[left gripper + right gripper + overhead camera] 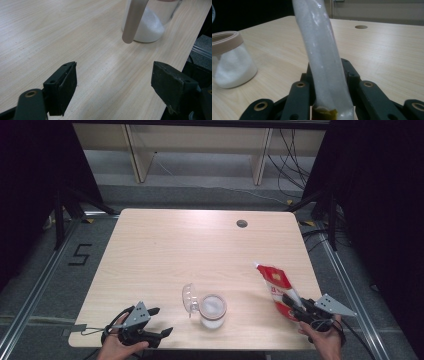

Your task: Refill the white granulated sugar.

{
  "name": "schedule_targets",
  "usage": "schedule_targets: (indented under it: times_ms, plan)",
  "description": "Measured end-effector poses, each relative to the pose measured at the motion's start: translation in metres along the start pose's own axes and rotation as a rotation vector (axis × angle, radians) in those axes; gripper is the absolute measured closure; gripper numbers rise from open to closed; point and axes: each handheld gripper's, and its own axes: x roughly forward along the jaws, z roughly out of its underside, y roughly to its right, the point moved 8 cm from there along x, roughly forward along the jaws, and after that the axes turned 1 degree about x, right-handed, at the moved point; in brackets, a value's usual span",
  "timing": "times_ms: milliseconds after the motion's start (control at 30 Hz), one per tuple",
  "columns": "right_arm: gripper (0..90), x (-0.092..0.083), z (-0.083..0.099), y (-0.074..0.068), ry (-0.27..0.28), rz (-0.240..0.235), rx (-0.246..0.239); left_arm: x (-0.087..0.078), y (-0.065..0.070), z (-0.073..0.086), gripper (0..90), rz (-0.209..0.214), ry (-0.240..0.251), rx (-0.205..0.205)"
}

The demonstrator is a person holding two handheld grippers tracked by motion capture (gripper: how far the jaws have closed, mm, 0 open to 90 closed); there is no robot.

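Ahead of the left gripper (161, 321), bare table (62, 32) runs between and beyond its wide-apart jaws; the jar (150, 22) and its hinged lid (133, 20) stand further ahead, toward the right jaw. The gap between the right gripper's (290, 304) jaws is taken up by the bag (322, 57); tabletop lies open either side, the jar well off left.
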Motion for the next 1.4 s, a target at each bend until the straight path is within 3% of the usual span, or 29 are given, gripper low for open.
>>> schedule_targets:
  times_ms: [100,133,167,267,333,367,400,433,467,500,533,600,633,667,767,800,833,867,933,1033,1100,1133,1167,1267,1300,1400]
  plan:
    - [72.6,0.000,0.001,0.001,0.017,-0.009,0.030,0.000,0.000,0.000,20.7,-0.001,-0.003,0.001]
    - [72.6,-0.001,0.001,0.000,0.020,-0.049,0.026,0.000,0.000,0.000,20.8,0.000,-0.004,0.000]
    - [72.6,-0.002,0.002,0.003,0.027,-0.018,0.038,0.000,0.000,0.000,20.8,0.000,-0.005,0.002]
    - [72.6,-0.004,0.003,0.004,0.025,-0.026,0.042,0.000,0.000,0.000,20.9,0.000,-0.005,0.002]
    - [72.2,-0.011,0.007,0.004,0.009,-0.041,0.086,0.002,0.001,0.000,21.2,0.001,0.008,-0.010]
    - [72.2,-0.013,0.007,0.005,0.012,-0.024,0.085,0.000,0.000,0.001,21.4,-0.004,-0.006,0.005]
    - [72.3,-0.015,0.008,0.005,0.006,-0.055,0.086,0.002,0.001,0.000,21.6,0.002,0.001,-0.013]
    - [72.4,-0.016,0.007,0.007,0.022,-0.023,0.074,0.001,-0.001,0.002,21.8,0.000,-0.019,0.004]
    - [72.4,-0.018,0.008,0.004,0.005,-0.025,0.088,0.003,0.001,0.001,21.8,-0.001,0.000,-0.010]
    - [72.4,-0.016,0.005,0.007,0.033,-0.022,0.036,0.003,0.000,0.002,21.8,0.001,-0.006,-0.001]
    - [72.3,-0.017,0.006,0.007,0.023,-0.012,0.034,0.004,0.001,0.001,21.8,0.006,0.009,-0.008]
    - [72.3,-0.019,0.008,0.004,-0.008,-0.029,0.074,0.003,0.000,0.001,21.8,-0.002,-0.003,-0.002]
    - [72.4,-0.018,0.005,0.008,0.021,-0.013,0.028,0.002,0.000,0.001,21.8,0.000,-0.005,-0.004]
    - [72.3,-0.020,0.006,0.006,0.017,-0.010,0.056,0.001,-0.001,0.002,21.7,-0.003,-0.019,0.004]
    - [72.1,-0.020,0.005,0.008,0.032,0.001,0.036,0.002,-0.002,0.001,21.6,-0.002,-0.003,0.014]
    - [72.0,-0.023,0.006,0.007,0.015,-0.004,0.031,0.001,-0.003,0.002,21.6,-0.007,-0.016,0.028]
    - [72.0,-0.023,0.006,0.006,0.021,-0.017,0.034,0.001,-0.001,0.002,21.6,-0.004,-0.016,0.006]
    - [72.0,-0.024,0.005,0.007,0.021,0.010,0.030,0.001,-0.001,0.001,21.6,-0.004,-0.009,0.004]
    - [72.0,-0.023,0.005,0.006,0.030,0.008,0.027,0.002,0.001,0.001,21.6,-0.001,0.001,-0.012]
    - [71.8,-0.025,0.006,0.007,0.016,0.019,0.019,0.001,-0.002,0.001,21.6,-0.005,-0.012,0.015]
    - [71.6,-0.029,0.007,0.005,-0.004,-0.019,0.015,0.001,-0.003,0.001,21.6,-0.005,-0.013,0.027]
    - [71.5,-0.030,0.007,0.005,-0.005,0.021,0.040,0.001,-0.002,0.001,21.6,-0.002,-0.011,0.024]
    - [71.4,-0.030,0.007,0.006,0.003,0.016,0.014,0.001,-0.001,0.002,21.6,-0.004,-0.014,-0.002]
    - [71.0,-0.033,0.008,0.006,-0.002,0.024,0.035,0.001,-0.001,0.002,21.6,-0.002,-0.016,0.001]
    - [70.9,-0.034,0.008,0.008,-0.003,0.023,0.009,0.001,-0.001,0.002,21.6,-0.003,-0.015,0.000]
    - [70.9,-0.036,0.009,0.005,-0.016,0.024,0.026,0.002,0.000,0.000,21.6,-0.002,0.002,-0.013]
